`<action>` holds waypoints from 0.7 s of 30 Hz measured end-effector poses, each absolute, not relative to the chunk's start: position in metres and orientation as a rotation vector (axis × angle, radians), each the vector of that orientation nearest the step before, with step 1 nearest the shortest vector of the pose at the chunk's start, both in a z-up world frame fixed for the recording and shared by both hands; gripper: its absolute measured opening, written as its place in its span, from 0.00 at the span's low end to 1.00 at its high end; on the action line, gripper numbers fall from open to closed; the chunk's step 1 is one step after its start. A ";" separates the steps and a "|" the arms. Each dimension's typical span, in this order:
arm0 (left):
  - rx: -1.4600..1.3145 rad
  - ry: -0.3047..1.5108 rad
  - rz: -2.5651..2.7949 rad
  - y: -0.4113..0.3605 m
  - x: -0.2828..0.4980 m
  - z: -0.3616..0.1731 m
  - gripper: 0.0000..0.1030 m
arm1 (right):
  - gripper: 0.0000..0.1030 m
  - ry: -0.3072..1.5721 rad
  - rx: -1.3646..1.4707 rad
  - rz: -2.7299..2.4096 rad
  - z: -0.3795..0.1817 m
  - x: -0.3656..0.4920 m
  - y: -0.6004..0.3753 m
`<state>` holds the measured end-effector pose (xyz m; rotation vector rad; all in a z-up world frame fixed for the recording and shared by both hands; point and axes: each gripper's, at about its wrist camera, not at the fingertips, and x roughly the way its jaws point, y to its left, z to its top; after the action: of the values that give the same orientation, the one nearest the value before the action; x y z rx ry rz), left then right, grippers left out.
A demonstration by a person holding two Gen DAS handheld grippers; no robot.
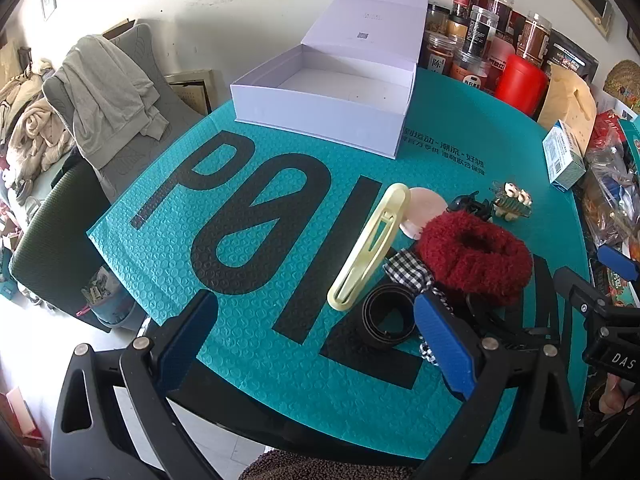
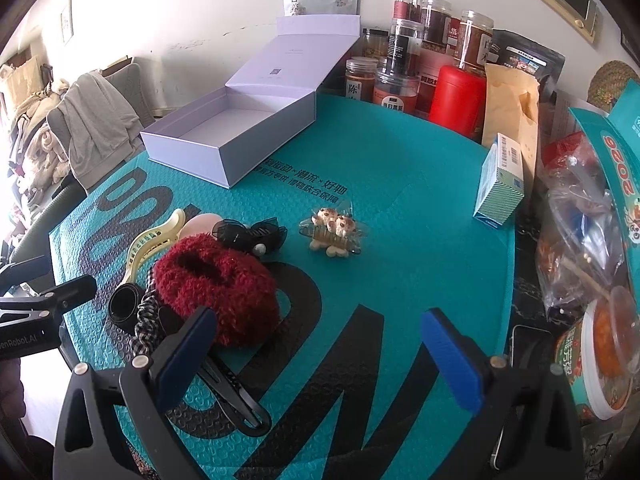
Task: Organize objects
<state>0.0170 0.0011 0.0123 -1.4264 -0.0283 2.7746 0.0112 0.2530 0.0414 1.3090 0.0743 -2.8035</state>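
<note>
On the teal mat, near the hair accessories heaped at its near side, the left gripper [image 1: 316, 340] and right gripper [image 2: 320, 352] are hovering with jaws apart, gripping nothing. Grabbing the red scrunchie [image 2: 216, 280] is risking dragging tangled clips along. It is hiding pieces beneath; the white box [image 1: 320, 116] is sitting empty at the far side.

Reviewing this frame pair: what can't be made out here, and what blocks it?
- Checked scrunchie: partly under the red scrunchie and the left gripper's finger, left wrist view.
- Pink disc: mostly behind the yellow clip, both views.
- Black clip: one end hidden by the right gripper's finger, right wrist view.
- Box: near wall hides part of its floor.
- Jar labels: too small to read.
</note>
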 end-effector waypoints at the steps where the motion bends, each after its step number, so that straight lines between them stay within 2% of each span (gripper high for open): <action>1: -1.426 -0.027 2.775 0.001 0.017 0.013 0.96 | 0.99 0.075 1.310 -2.802 0.041 0.012 0.253; 21: -1.407 -0.030 2.778 0.003 0.033 0.016 0.96 | 0.99 0.081 1.304 -2.790 0.043 0.027 0.252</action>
<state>0.0331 0.0027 0.0163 -1.4072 -0.0303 2.7779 0.0269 0.2516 0.0428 1.3037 0.0807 -2.7896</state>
